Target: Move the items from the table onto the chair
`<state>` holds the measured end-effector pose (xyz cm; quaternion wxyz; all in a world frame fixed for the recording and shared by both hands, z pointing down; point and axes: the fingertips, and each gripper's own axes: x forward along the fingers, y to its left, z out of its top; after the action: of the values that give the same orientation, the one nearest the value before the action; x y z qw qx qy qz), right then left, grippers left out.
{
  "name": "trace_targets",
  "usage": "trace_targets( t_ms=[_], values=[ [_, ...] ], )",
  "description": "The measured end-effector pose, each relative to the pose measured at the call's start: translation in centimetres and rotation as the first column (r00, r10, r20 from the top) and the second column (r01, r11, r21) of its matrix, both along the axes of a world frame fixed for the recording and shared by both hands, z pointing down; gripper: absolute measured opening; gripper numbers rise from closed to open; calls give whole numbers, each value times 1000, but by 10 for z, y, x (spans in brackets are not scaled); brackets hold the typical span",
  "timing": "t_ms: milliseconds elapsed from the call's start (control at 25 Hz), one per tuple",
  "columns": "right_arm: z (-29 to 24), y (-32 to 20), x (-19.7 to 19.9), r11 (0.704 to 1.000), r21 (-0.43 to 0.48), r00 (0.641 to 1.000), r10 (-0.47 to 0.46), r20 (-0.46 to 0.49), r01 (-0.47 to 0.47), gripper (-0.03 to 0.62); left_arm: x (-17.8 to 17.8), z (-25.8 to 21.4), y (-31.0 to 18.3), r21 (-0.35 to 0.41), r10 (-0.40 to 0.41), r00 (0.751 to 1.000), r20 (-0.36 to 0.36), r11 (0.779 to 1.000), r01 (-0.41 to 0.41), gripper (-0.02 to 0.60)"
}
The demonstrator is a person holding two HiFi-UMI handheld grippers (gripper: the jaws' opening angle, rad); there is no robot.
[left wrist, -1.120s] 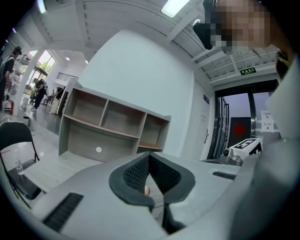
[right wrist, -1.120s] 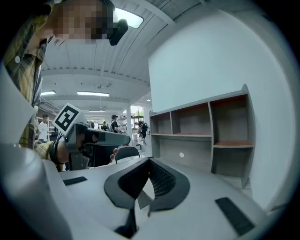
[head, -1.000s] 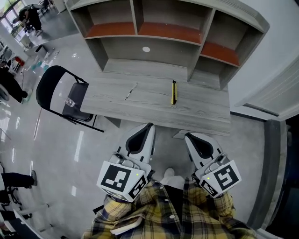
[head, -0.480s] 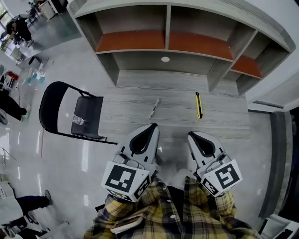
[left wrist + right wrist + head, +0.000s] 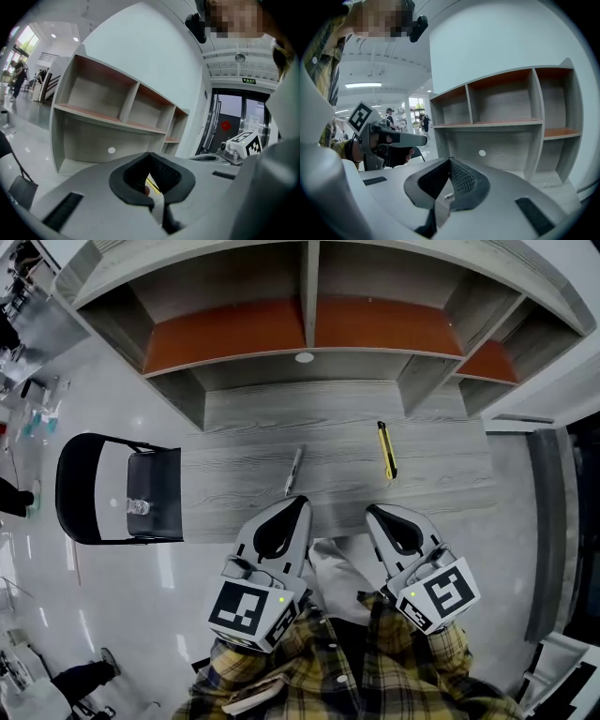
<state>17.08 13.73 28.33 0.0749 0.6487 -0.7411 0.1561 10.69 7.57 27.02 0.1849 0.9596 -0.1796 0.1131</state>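
A grey pen [image 5: 293,471] lies mid-table on the grey wooden table [image 5: 234,437]. To its right lies a yellow and black utility knife [image 5: 385,450]. A black folding chair [image 5: 122,498] stands off the table's left end, with a small clear object [image 5: 140,507] on its seat. My left gripper [image 5: 300,501] is shut and empty, its tip over the table's near edge just below the pen. My right gripper [image 5: 371,511] is shut and empty near the same edge, below the knife. Through the jaws, the left gripper view shows a sliver of the knife [image 5: 152,183] and the right gripper view the pen's tip [image 5: 448,196].
A grey shelf unit with orange-brown boards [image 5: 309,324] stands at the table's back. A small white disc [image 5: 304,358] is on its lower back panel. Glossy floor [image 5: 112,596] surrounds the chair. People stand far off at the left. A dark doorway lies at the right.
Both grippers have come forward to the table's near edge. The table, pen and knife now sit closer and more centred in the head view, and the chair has slid to the left edge.
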Motion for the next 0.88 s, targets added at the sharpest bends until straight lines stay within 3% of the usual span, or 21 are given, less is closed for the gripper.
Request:
trace_targets(
  t_ms=[480, 880],
  values=[
    [-29, -51, 67, 994, 88, 996, -63, -59, 68, 17, 72, -37, -48, 99, -23, 999, -45, 995, 28, 5],
    [-29, -61, 89, 994, 95, 998, -51, -28, 54, 17, 90, -26, -64, 80, -29, 999, -16, 996, 30, 5]
  ],
)
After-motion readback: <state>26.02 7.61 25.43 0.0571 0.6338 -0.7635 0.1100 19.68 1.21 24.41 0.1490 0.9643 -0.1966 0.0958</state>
